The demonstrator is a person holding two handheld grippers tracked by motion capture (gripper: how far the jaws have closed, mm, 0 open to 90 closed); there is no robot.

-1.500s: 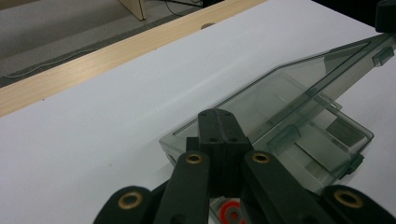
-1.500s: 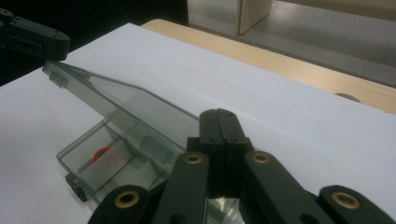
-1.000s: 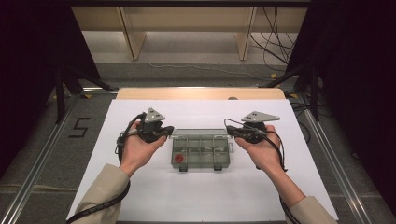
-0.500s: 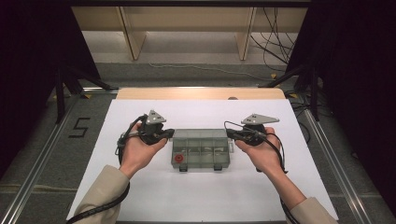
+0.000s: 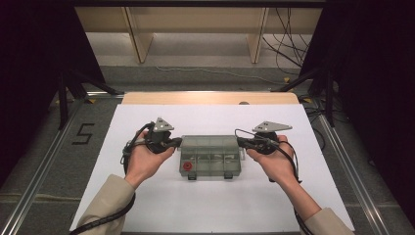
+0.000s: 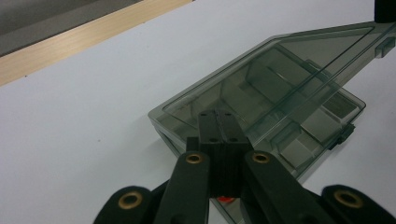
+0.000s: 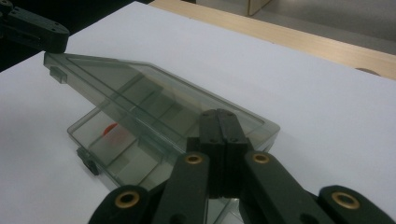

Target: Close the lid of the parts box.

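The clear compartment box (image 5: 210, 155) lies at the centre of the white table sheet (image 5: 205, 210), its lid raised partway. Left of the box, the left gripper (image 5: 177, 142) has its jaws pressed together, tips at the lid's left end. Inside the box, a red item (image 5: 188, 166) sits in the front-left compartment. Right of the box, the right gripper (image 5: 241, 142) has its jaws pressed together, tips at the lid's right end.

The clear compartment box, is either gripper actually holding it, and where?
Neither grips it. The left gripper and right gripper, both shut, sit at the half-raised lid's ends.
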